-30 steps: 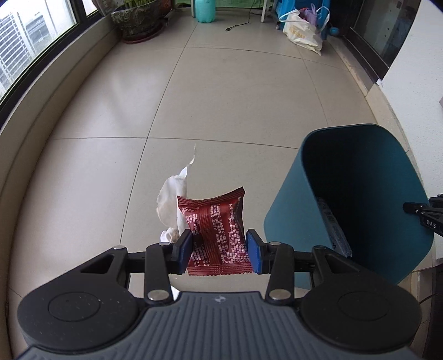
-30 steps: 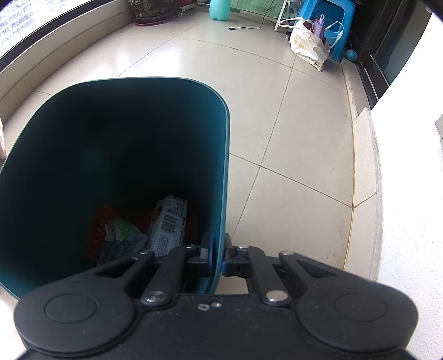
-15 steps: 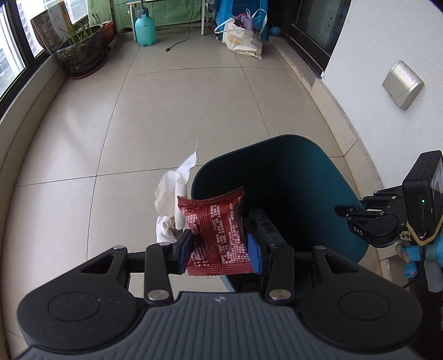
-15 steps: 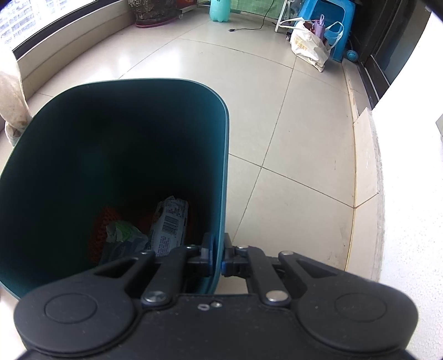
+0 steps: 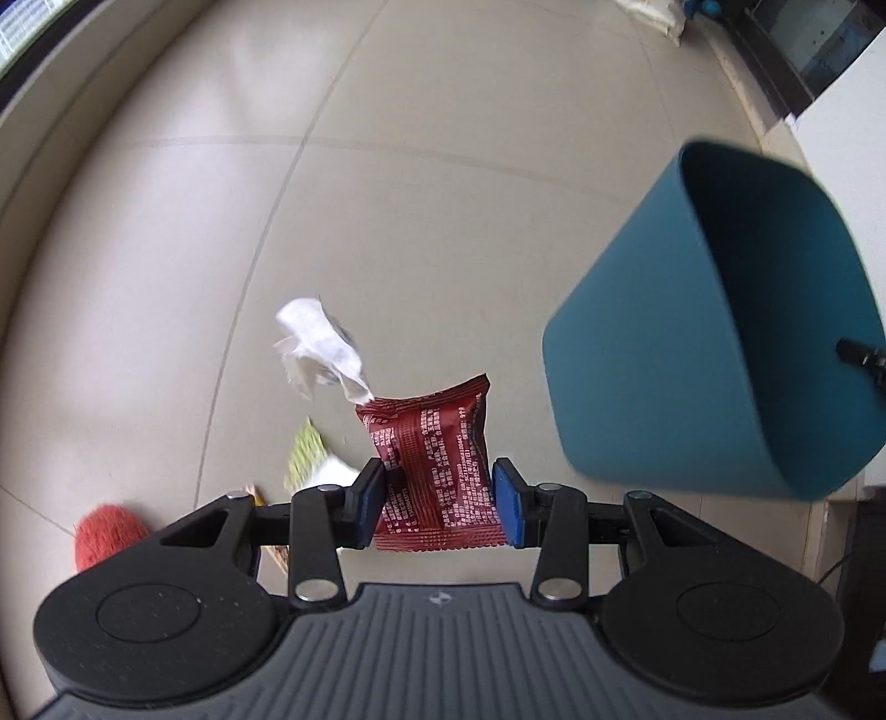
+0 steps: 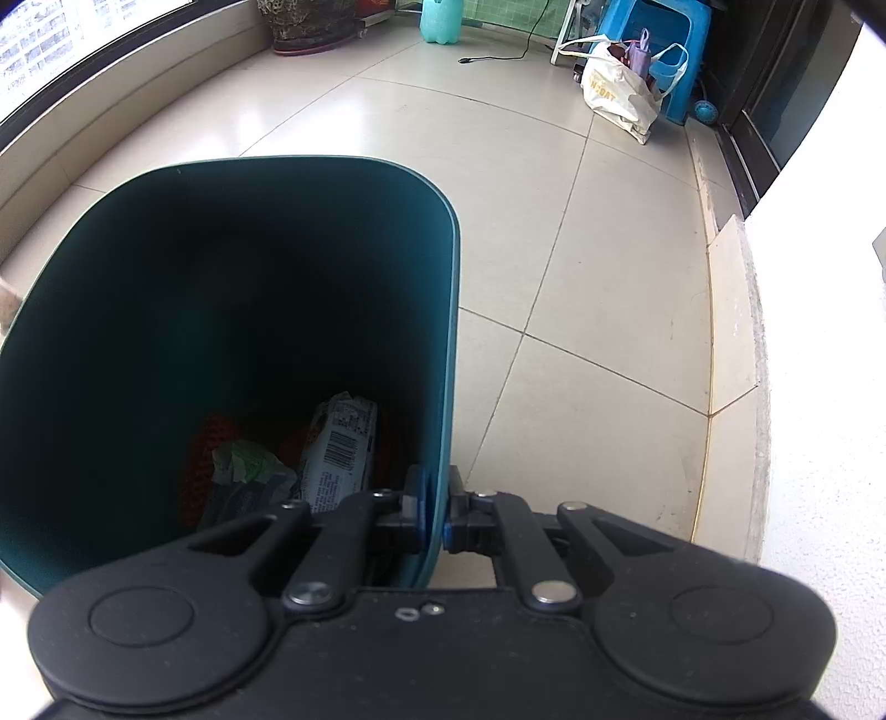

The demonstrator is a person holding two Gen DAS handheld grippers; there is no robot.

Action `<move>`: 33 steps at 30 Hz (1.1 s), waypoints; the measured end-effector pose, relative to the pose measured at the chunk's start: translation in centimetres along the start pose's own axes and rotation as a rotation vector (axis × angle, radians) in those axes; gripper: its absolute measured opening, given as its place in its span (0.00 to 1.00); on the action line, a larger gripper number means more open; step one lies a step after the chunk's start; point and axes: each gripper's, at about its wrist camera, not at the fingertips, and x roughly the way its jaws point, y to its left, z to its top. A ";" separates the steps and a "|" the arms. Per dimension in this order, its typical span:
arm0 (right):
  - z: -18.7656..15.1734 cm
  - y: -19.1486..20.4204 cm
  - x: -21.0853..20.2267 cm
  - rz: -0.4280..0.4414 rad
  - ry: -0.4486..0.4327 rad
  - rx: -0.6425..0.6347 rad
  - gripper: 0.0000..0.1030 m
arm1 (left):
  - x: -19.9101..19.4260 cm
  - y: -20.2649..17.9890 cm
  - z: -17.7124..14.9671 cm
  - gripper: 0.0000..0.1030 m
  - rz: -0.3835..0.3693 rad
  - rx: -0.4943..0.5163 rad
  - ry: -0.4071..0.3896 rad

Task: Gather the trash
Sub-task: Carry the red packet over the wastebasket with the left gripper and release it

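Note:
My left gripper point(image 5: 437, 501) is shut on a dark red snack wrapper point(image 5: 434, 454) and holds it above the floor, left of the teal bin point(image 5: 664, 399). A white crumpled tissue point(image 5: 318, 343) is just beyond the wrapper's top left corner. My right gripper point(image 6: 437, 523) is shut on the teal bin's rim point(image 6: 443, 387) and holds the bin off the floor. Inside the bin lie a white barcode wrapper point(image 6: 340, 448), a green-white wrapper point(image 6: 246, 471) and something red point(image 6: 202, 465).
On the floor below the left gripper lie a green-yellow packet point(image 5: 304, 459) and a red fuzzy ball point(image 5: 108, 534). Far back stand a plant pot point(image 6: 310, 27), a teal bottle point(image 6: 443, 19), a blue stool point(image 6: 670, 33) and a white bag point(image 6: 620, 91). A white wall point(image 6: 819, 310) runs on the right.
The left gripper swung from over the bin's mouth back to its left and tilted down at the floor. The white tissue is now loose beyond the wrapper. The right gripper kept its hold.

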 end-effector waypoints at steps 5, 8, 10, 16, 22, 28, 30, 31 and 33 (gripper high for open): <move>0.1 0.1 0.0 -0.001 0.001 0.001 0.05 | 4.3 3.0 -2.5 0.39 -0.077 -0.102 0.102; 0.0 0.1 0.0 -0.001 0.001 0.000 0.05 | 4.8 3.9 -2.5 0.39 -0.082 -0.122 0.115; 0.0 0.1 0.0 -0.001 0.002 0.000 0.05 | 4.2 3.8 -2.2 0.39 -0.073 -0.113 0.092; -0.1 0.1 0.1 0.000 0.001 0.001 0.05 | 0.8 2.1 -0.5 0.39 -0.131 -0.084 -0.048; -0.2 -0.1 0.1 0.008 -0.002 0.004 0.04 | 4.6 0.9 -2.0 0.39 -0.122 -0.067 0.099; -0.2 -0.1 0.1 0.005 0.000 0.002 0.05 | 5.8 -1.1 -4.5 0.39 -0.142 0.037 0.163; -0.2 -0.1 0.1 0.005 -0.001 0.001 0.05 | 6.4 -2.1 -5.7 0.39 -0.139 0.091 0.188; -0.2 -0.1 0.1 0.006 -0.002 0.002 0.05 | 6.6 -2.3 -6.1 0.39 -0.135 0.102 0.195; -0.1 -0.1 0.1 0.005 -0.002 0.001 0.05 | 6.6 -2.8 -6.5 0.39 -0.129 0.104 0.189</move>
